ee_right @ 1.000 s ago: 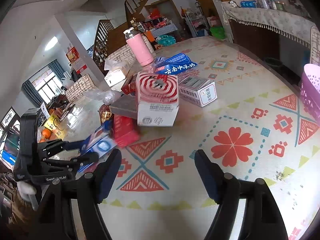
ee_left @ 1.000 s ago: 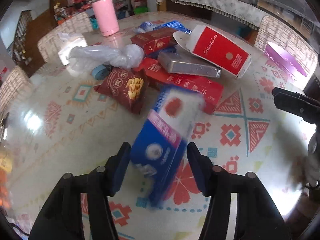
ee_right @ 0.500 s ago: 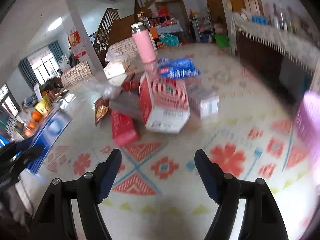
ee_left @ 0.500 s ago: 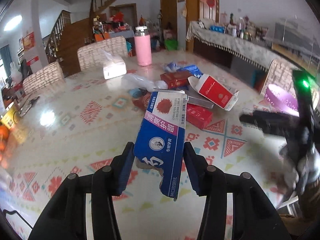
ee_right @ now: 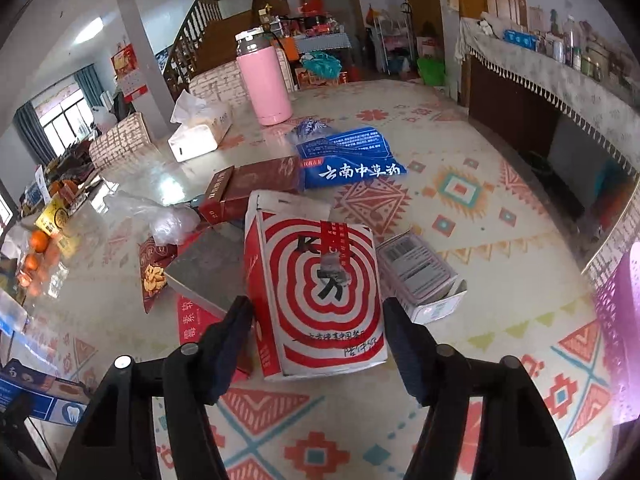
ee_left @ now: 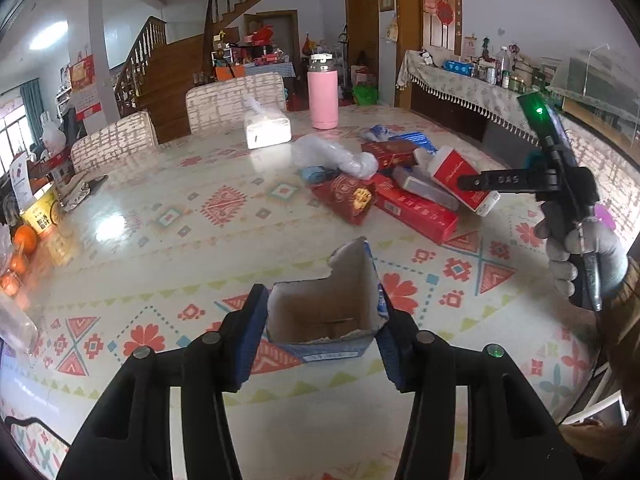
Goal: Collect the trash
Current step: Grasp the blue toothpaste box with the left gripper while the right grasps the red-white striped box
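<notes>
Patterned table (ee_left: 168, 216) fills both views. Trash pile mid-table.

Left wrist view only: left gripper (ee_left: 322, 322) clamped on blue toothpaste box (ee_left: 320, 312), held above table, open torn end toward camera, brown inside visible. Right gripper seen from outside at right edge, gloved hand (ee_left: 584, 256) on handle, green light lit; finger spacing not readable from here. Long red carton (ee_left: 416, 210) and red snack bag (ee_left: 346, 200) at near side of pile, touching.

Right wrist view only: right gripper (ee_right: 318, 342) with fingers apart, straddling red-and-white spiral box (ee_right: 320, 292), pads just beside its sides; contact not confirmable. Box lies flat on table, on top of pile's near edge. Grey-white small carton (ee_right: 420, 276) touching its right side. Blue herbal-medicine bag (ee_right: 348, 160) behind, next to dark red cigarette carton (ee_right: 256, 188). Purple basket (ee_right: 622, 320) at right edge. Toothpaste box printed face visible at lower left.

Both views: pink thermos (ee_right: 264, 84) upright at far end, tissue pack (ee_right: 200, 132) to its left, crumpled clear plastic bag (ee_left: 336, 156) in pile.
</notes>
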